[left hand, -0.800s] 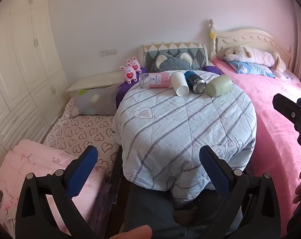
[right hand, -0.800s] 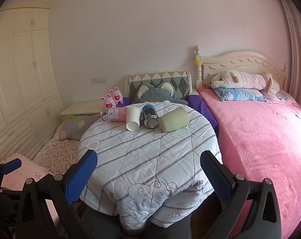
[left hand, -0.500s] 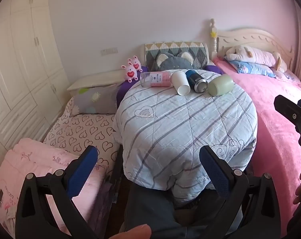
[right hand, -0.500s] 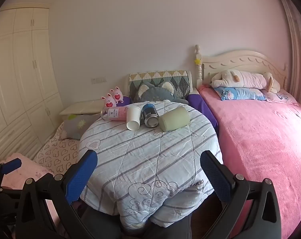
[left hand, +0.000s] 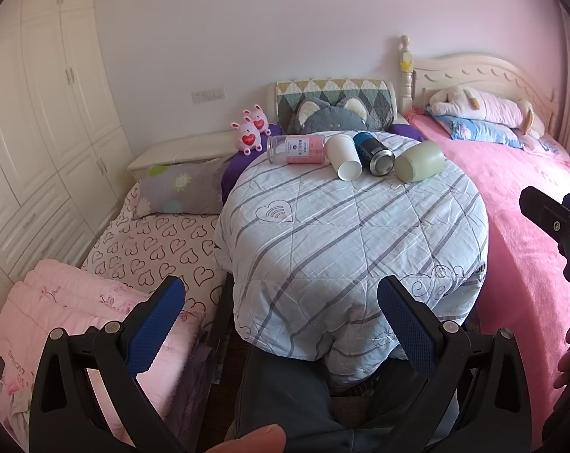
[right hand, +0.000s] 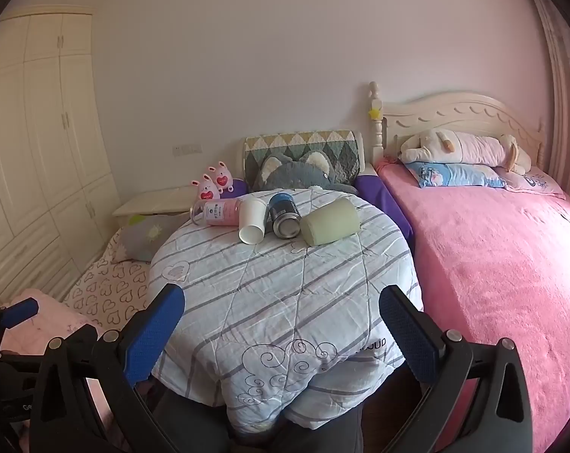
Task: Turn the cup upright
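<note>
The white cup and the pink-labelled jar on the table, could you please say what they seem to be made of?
White cup: probably paper, matte, thin rolled rim. Pink-labelled jar: clear glass or plastic, see-through at its open end; I cannot tell which.

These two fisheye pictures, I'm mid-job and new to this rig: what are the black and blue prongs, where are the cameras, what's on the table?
No robot arm here: a person holds one two-finger gripper per hand, each carrying a forward-looking camera. The prongs are the left gripper and right gripper, both open, holding nothing. On the quilt-covered round table four containers lie on their sides: a pink-labelled clear jar, white paper cup, dark metal can and pale green cup. None is upright yet.
</note>
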Demonstrator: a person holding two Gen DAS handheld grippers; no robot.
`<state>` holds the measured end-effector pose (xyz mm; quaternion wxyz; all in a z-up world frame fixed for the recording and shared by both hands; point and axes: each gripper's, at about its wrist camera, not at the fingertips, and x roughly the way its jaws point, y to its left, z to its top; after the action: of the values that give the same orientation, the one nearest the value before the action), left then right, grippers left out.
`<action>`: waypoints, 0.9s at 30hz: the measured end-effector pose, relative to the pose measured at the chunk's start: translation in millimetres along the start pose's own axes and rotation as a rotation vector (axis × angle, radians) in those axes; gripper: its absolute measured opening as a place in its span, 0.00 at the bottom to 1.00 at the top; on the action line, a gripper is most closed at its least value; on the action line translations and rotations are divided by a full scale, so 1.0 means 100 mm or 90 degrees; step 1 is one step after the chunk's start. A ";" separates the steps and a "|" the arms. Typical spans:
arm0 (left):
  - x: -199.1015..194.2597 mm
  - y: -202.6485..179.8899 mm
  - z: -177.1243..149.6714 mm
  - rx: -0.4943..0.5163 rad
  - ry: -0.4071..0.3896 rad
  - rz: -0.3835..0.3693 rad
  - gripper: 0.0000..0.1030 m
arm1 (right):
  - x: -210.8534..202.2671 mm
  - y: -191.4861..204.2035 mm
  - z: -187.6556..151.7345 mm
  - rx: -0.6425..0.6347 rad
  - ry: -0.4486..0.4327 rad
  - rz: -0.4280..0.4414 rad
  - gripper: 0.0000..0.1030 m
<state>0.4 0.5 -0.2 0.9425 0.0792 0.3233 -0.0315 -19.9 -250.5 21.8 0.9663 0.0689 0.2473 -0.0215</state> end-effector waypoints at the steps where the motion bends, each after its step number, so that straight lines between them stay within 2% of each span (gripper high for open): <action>1: 0.00 0.00 0.00 -0.001 0.000 0.000 1.00 | 0.00 0.00 0.00 0.000 0.001 0.000 1.00; 15: 0.12 0.06 0.00 -0.008 0.005 0.009 1.00 | 0.10 0.00 -0.03 0.002 0.017 0.001 1.00; 27: 0.41 0.17 0.14 -0.019 0.030 0.021 1.00 | 0.43 0.08 -0.06 -0.004 0.057 0.011 1.00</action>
<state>43.2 14.2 -12.7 0.9360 0.0707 0.3448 -0.0094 16.0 -242.1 -3.3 0.9545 0.0688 0.2900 -0.0091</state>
